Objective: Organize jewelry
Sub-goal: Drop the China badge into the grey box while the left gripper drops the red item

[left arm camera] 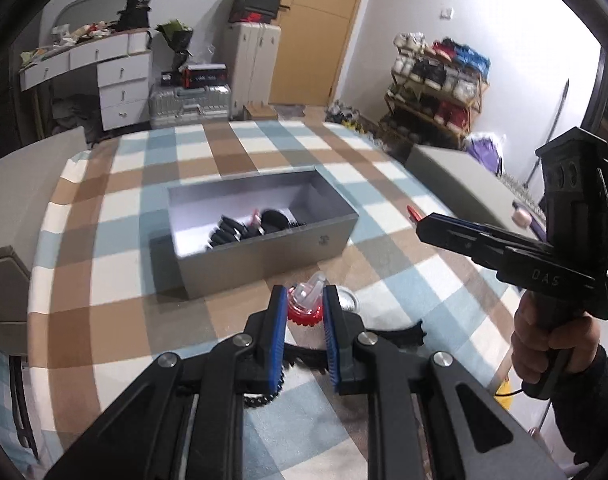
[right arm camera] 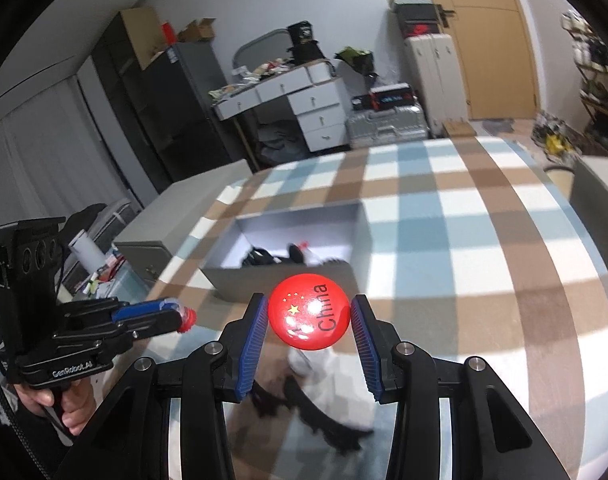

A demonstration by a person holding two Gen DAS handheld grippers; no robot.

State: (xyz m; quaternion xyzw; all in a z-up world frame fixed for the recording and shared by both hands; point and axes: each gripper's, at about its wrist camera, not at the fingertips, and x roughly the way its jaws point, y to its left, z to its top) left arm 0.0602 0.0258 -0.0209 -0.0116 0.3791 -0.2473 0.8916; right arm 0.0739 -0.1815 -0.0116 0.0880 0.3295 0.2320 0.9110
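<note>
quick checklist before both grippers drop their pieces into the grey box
1. Left gripper shut on the red-based clear trinket: ok.
2. Right gripper shut on the red China badge: ok.
3. Grey box open on top: ok.
4. Free room inside, beside the dark pieces: ok.
5. Either gripper over the box: not ok, both short of its near wall.
6. Black pieces remaining on the checked cloth: not ok.

dark items (left arm camera: 243,228) in box (left arm camera: 263,256) blurred
</note>
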